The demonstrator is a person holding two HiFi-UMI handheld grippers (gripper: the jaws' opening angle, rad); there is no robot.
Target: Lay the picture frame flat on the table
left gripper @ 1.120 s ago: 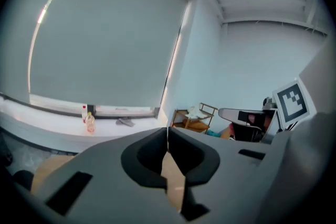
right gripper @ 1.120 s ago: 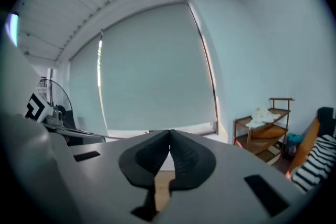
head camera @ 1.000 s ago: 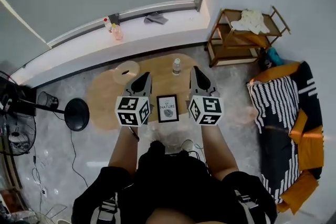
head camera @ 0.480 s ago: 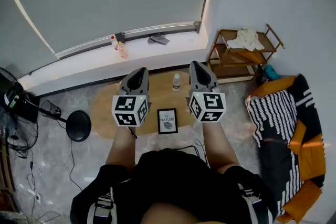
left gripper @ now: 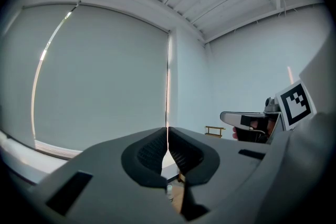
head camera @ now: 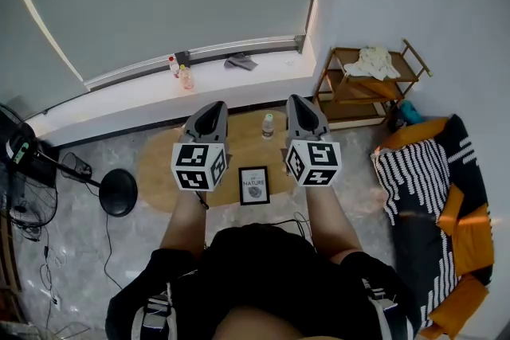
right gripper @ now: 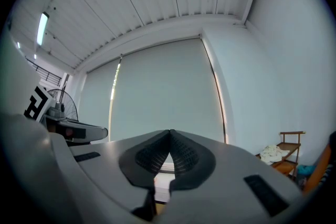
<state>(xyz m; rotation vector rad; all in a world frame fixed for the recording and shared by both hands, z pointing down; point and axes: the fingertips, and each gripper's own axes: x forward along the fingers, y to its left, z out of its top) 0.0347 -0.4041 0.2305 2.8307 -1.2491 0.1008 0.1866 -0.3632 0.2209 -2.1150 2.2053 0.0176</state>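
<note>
A black picture frame with a white print lies at the near edge of a low oval wooden table, between my two grippers in the head view. My left gripper is held up high to the frame's left, its jaws shut and empty, the tips meeting in the left gripper view. My right gripper is held level with it on the frame's right, also shut on nothing. Both point toward the window, well above the table.
A small bottle stands at the table's far edge. A wooden shelf cart with cloth is at the right, a striped mattress beyond it. A floor fan base and cables lie left. Bottles stand on the window sill.
The view shifted a second ago as the head lifted; both grippers rose slightly and stay side by side. In the last half second almost nothing moved.
</note>
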